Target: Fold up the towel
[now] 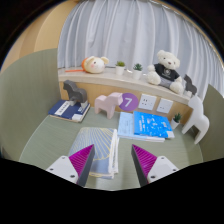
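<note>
Two fingers apart; soft folded towel.

Seen at the bottom centre of the frame: a two-finger gripper, no hand or sleeve in sight. Built of two pale grey, blocky fingers, one lower left and one lower right, angled inward like wedges. Faced on each inner side with a magenta pad, triangular in outline and faintly ribbed, bright against the grey. Edged at the top with thin light rims. No visible cables, screws or markings.
</note>
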